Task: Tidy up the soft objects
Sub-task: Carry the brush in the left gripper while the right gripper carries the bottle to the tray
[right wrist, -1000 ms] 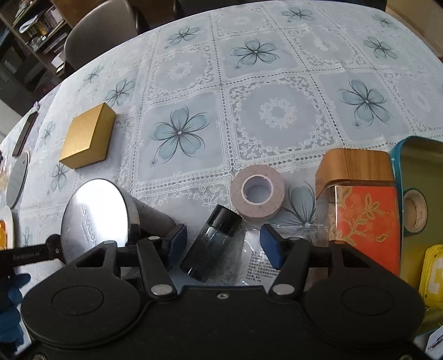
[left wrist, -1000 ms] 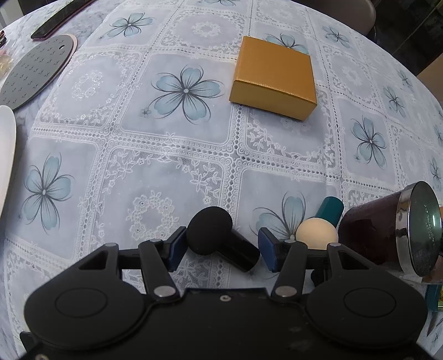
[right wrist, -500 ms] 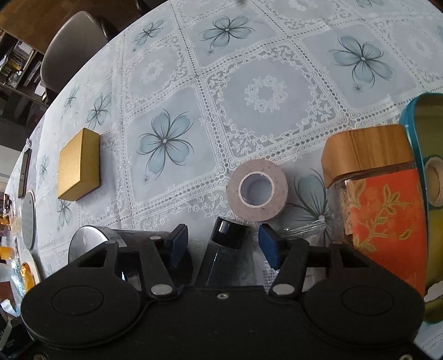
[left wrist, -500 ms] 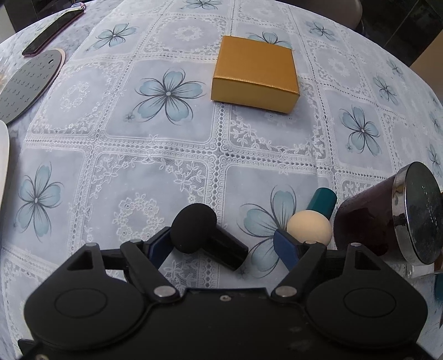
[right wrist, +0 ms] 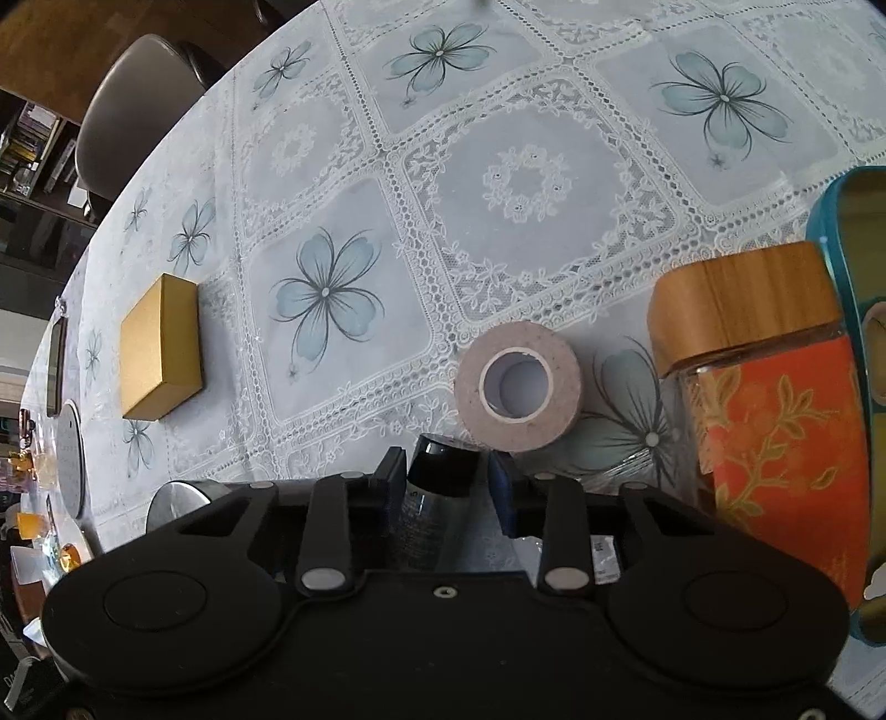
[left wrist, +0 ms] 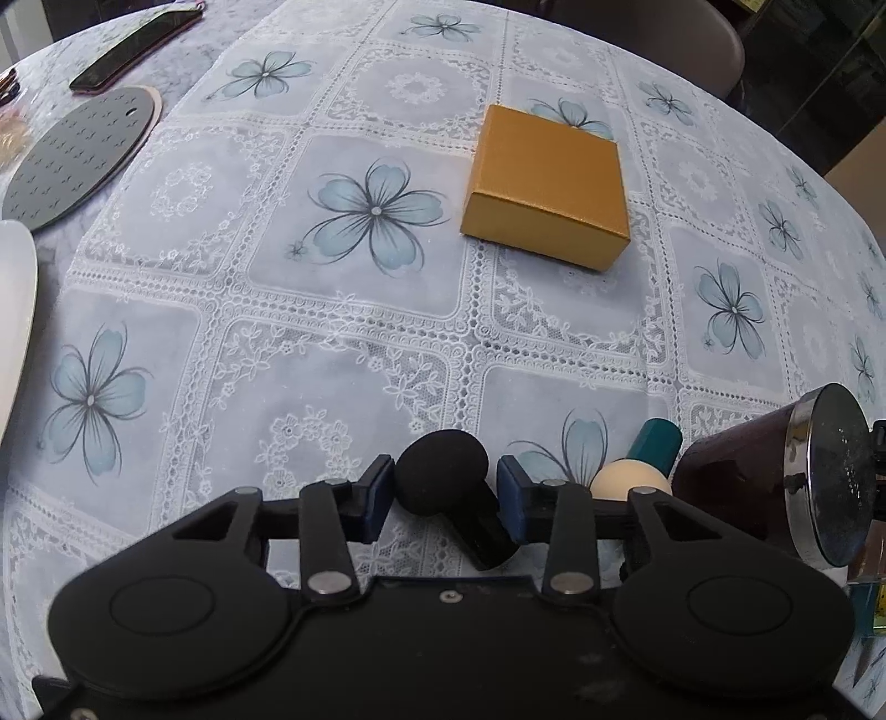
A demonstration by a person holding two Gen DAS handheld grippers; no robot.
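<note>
A black foam ball on a short black handle (left wrist: 443, 468) lies on the floral tablecloth, and my left gripper (left wrist: 443, 490) is shut on it, both blue pads pressing the ball's sides. Just to its right lies a cream foam ball (left wrist: 628, 482) on a teal handle (left wrist: 656, 446). In the right wrist view a dark glass bottle with a black cap (right wrist: 437, 482) lies between the pads of my right gripper (right wrist: 448, 487). Its jaws are closing and sit against the bottle's sides. The bottle's lower part is hidden under the gripper body.
A gold box (left wrist: 548, 188) sits mid-table. A brown jar with a metal lid (left wrist: 731, 476) lies at the right. A grey perforated mat (left wrist: 77, 155), phone (left wrist: 133, 47) and white plate (left wrist: 14, 310) are left. Tape roll (right wrist: 518, 382), wooden-lidded jar (right wrist: 775, 387) and teal tin (right wrist: 847, 221) crowd the right gripper.
The left jaws opened wider, then closed onto the black foam ball. The right gripper came down over the dark bottle while rolling, and its jaws narrowed around it.
</note>
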